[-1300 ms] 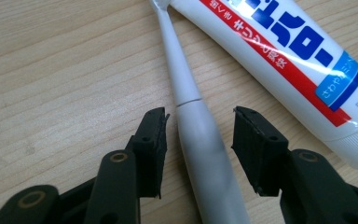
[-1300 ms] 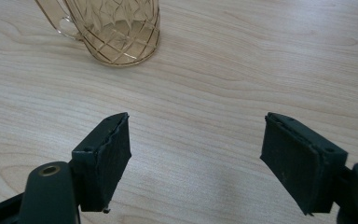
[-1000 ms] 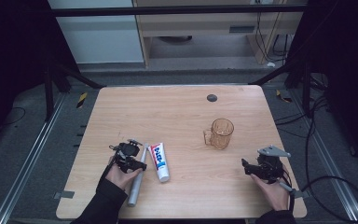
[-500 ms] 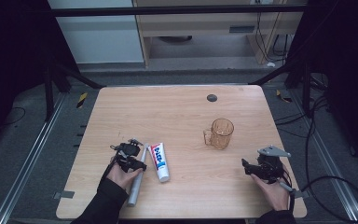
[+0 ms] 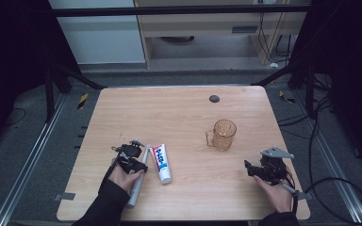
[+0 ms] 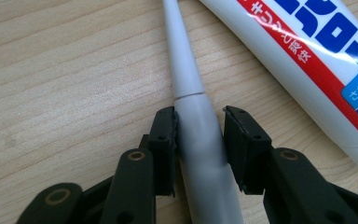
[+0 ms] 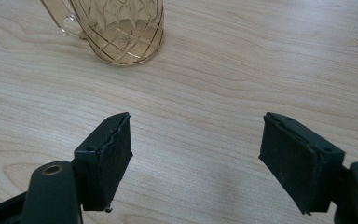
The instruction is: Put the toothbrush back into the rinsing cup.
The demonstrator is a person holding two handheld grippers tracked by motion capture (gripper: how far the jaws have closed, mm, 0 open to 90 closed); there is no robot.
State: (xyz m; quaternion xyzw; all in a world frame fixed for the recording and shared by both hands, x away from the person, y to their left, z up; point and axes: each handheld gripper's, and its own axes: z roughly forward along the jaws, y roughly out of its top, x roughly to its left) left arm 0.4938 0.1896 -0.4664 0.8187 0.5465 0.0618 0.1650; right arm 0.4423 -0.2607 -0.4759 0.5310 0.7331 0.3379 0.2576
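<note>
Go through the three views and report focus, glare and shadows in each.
High view: soft overall, the table evenly lit, surroundings dark. Left gripper view: the toothpaste tube close and a bit blurred, pale sheen on the toothbrush handle. Right gripper view: wood grain sharp, faint shadow under the right gripper, the glass mug cropped at the top.

A light wooden table (image 5: pixel 179 117) fills the middle of the frame. Lower left, the left gripper (image 5: pixel 131 157) sits over a grey pen-like rod (image 5: pixel 136 188), beside a white toothpaste tube (image 5: pixel 161 163). An amber glass mug (image 5: pixel 223 134) stands right of centre. The right gripper (image 5: pixel 259 170) hovers lower right.
</note>
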